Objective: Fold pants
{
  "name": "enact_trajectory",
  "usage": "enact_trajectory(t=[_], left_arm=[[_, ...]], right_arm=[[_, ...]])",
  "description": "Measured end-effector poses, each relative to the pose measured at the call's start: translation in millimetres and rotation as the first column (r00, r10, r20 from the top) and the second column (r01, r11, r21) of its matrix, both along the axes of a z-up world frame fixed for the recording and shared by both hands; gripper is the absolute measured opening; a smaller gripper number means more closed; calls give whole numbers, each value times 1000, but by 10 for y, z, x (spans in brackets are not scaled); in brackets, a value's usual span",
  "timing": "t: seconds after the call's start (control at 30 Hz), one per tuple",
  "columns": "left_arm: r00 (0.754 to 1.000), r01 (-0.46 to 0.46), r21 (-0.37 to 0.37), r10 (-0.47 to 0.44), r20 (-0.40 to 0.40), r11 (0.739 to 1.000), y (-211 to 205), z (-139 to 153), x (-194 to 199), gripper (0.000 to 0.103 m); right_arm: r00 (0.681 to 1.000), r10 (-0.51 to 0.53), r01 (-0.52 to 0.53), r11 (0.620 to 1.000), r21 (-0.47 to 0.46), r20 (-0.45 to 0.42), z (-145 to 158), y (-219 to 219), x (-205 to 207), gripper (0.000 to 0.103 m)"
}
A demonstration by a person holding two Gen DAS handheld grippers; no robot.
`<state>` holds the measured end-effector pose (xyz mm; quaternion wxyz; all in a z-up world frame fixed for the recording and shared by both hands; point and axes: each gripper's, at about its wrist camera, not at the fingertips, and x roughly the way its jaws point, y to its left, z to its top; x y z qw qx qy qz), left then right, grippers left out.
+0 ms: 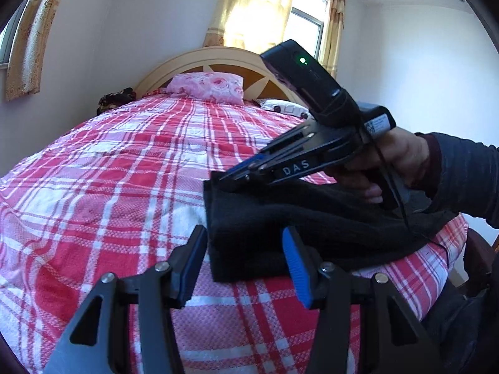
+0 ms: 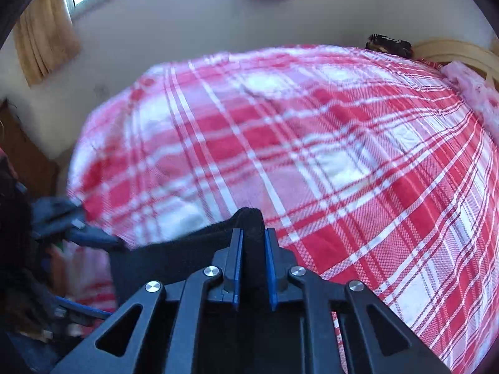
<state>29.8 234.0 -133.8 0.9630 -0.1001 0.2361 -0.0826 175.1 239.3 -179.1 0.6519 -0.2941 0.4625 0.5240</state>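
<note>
The black pants (image 1: pixel 280 218) lie folded in a thick stack near the front edge of the red plaid bed (image 1: pixel 124 171). My left gripper (image 1: pixel 246 240) is open, its fingers on either side of the stack's near left corner, holding nothing. My right gripper (image 1: pixel 224 180) reaches in from the right and is shut on the upper layer of the pants. In the right wrist view the right gripper (image 2: pixel 252 243) pinches a raised fold of the black pants (image 2: pixel 249 221) between its blue pads. The left gripper (image 2: pixel 93 237) shows blurred at the left.
A pink floral pillow (image 1: pixel 209 85) and a second pillow (image 1: pixel 283 107) lie by the wooden headboard (image 1: pixel 218 59). A dark bundle (image 1: pixel 115 98) sits at the far left corner of the bed. Curtained windows (image 1: pixel 274 15) are behind.
</note>
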Motion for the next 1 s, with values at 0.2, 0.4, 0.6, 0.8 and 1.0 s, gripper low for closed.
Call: enact_trajectory(t=[0.2,0.4,0.6,0.8,1.0], left_arm=[[999,-20,12,19,41,1000,-12,221,-98,53],[999,36,41,-36,9,999,-242,236,51,53],[985,67,157,-40,-170,985,-448,-38,191,55],[991,37,147,-17,-136,988,-473,218,113,57],[995,92,134,-87,-42,987,-843,562,330,70]], right_arm=[[988,-120,127,990,68,-102,233,-258,257,31],[982,-159,170,978,118,-98,668,-1108,42,32],[959,-209,220,975,39,-190,284,-1795,-421,32],[924,-288,323,940,107,-252,214,-2193,-483,36],[869,-430,478,858,187,-246,527,-2999,-460,40]])
